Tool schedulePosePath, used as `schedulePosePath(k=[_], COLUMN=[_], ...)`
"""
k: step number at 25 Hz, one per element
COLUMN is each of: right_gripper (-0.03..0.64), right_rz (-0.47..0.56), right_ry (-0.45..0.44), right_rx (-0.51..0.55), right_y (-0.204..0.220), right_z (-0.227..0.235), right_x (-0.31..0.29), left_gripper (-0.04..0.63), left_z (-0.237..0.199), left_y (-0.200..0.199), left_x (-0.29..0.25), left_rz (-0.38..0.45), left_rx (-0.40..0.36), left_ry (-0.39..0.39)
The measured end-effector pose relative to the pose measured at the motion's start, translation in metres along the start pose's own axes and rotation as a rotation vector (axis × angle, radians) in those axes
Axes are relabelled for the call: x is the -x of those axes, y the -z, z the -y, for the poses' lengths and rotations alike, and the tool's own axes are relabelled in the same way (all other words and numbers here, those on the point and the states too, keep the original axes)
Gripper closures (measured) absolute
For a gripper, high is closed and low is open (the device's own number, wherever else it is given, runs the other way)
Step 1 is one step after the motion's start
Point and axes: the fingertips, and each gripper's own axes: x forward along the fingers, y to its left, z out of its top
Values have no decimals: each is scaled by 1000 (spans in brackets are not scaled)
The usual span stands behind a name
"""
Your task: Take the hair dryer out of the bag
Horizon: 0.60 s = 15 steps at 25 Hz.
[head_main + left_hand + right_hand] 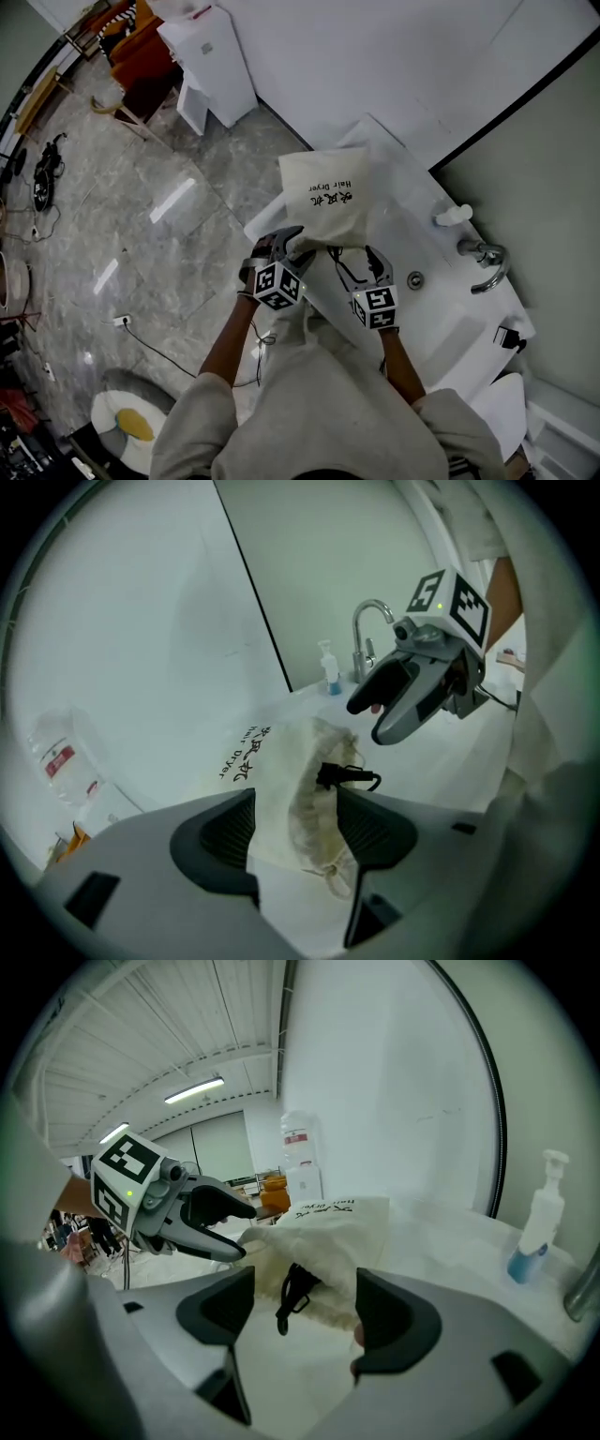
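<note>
A cream cloth bag [323, 195] printed "hair dryer" lies on the white counter [441, 309], its gathered mouth towards me. From the mouth a black cord loop [345, 268] of the hair dryer pokes out; the dryer itself is hidden inside. My left gripper [287, 246] is shut on the left side of the bag's mouth, with bunched cloth [292, 808] filling the gap between its jaws. My right gripper [371, 264] stands open at the right of the mouth. The cord [294, 1296] hangs just beyond its jaws and nothing is gripped.
A chrome tap [484, 262] and a soap pump bottle [454, 216] stand at the counter's far right, by the wall. A white water dispenser [217, 66] stands on the floor to the left. A drain plug [414, 279] sits in the basin.
</note>
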Motion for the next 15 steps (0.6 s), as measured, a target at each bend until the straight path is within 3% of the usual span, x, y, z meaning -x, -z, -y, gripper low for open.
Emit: schedulePosePath(k=[3, 9, 15], right_gripper=[295, 299, 304], right_rz=[-14, -43, -77], right_ry=[17, 42, 52], right_rx=[-14, -33, -60], right_y=[3, 10, 21], right_z=[-1, -6, -6], right_x=[-4, -12, -23], left_gripper=[345, 348, 470], left_z=[-1, -9, -14], left_y=[-1, -6, -18], left_x=[-9, -21, -25], left_rz=[6, 42, 86], left_rx=[-41, -37, -28], left_ry=[35, 95, 149])
